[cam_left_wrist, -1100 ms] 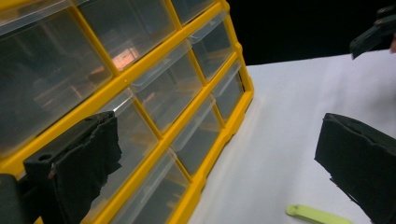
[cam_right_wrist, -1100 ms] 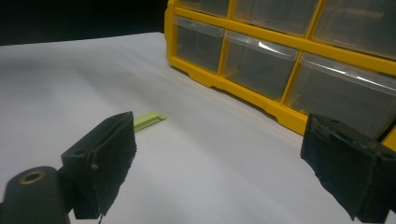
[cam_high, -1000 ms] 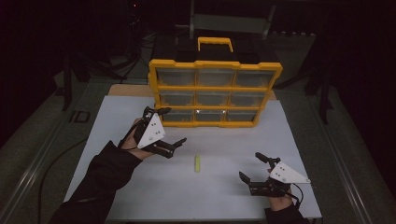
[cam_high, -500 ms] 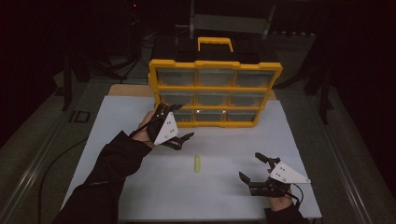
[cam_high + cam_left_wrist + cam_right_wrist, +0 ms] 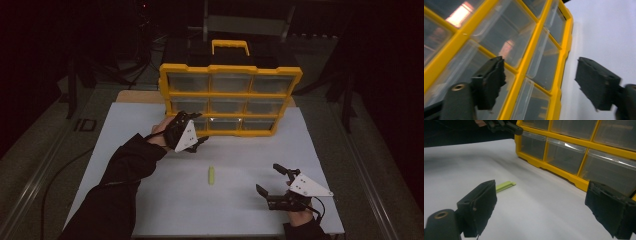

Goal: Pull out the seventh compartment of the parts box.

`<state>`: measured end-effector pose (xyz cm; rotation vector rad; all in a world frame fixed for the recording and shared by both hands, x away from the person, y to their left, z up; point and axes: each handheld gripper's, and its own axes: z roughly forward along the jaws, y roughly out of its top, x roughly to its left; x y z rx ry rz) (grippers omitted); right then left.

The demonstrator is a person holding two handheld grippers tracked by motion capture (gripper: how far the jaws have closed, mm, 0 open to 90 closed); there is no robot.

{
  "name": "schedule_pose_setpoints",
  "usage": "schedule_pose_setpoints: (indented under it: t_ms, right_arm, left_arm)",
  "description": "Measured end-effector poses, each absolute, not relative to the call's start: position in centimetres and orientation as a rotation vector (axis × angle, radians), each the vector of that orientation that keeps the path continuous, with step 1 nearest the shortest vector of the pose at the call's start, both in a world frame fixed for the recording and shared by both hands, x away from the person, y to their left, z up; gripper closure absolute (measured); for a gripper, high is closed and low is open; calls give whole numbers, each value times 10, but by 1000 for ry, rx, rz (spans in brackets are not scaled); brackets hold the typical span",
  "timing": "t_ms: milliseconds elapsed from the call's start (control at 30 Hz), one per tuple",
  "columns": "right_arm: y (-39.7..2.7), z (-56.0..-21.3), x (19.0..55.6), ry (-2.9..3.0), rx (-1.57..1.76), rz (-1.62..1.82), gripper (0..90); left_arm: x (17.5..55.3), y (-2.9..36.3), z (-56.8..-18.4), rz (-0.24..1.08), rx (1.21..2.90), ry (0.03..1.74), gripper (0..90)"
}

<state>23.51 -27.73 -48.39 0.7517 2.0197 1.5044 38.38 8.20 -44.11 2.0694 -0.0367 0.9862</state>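
**Left claw closes in on the bottom drawer row**

Since the earlier frame the left claw (image 5: 199, 142) has moved rightward and down to the yellow drawer organizer (image 5: 231, 70) at the centre of the frame. Its jaws have just been narrowing, still apart, with nothing between them. The bottom-left drawer (image 5: 200, 123) sits just above and beyond it. The right claw (image 5: 270, 180), jaws apart, hovers empty at lower right. The small green stick (image 5: 211, 175) lies on the worktop (image 5: 125, 130) between the two claws, long axis pointing up the frame.

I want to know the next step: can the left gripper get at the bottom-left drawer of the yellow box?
Probably yes. The left gripper is right at the bottom-left drawer of the yellow box, its jaws open and just closing, with nothing between them.
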Motion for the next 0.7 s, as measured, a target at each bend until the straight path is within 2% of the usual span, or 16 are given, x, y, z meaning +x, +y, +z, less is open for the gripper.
schedule_pose_setpoints:
  t_ms: [100, 367, 533, 700]
  right_arm:
    - [-277, -484, 235, 2020, 752, 1510, 105]
    - [-277, -485, 235, 2026, 752, 1515, 105]
    - [-278, -485, 236, 2027, 753, 1517, 105]
    - [-278, -485, 235, 2027, 754, 1521, 105]
  left_arm:
    - [387, 78, -446, 1013, 2094, -67, 306]
    - [399, 72, -461, 1084, 2142, -95, 365]
    - [405, 70, -468, 1179, 2156, -103, 473]
    - [411, 64, -472, 1185, 2201, -100, 498]
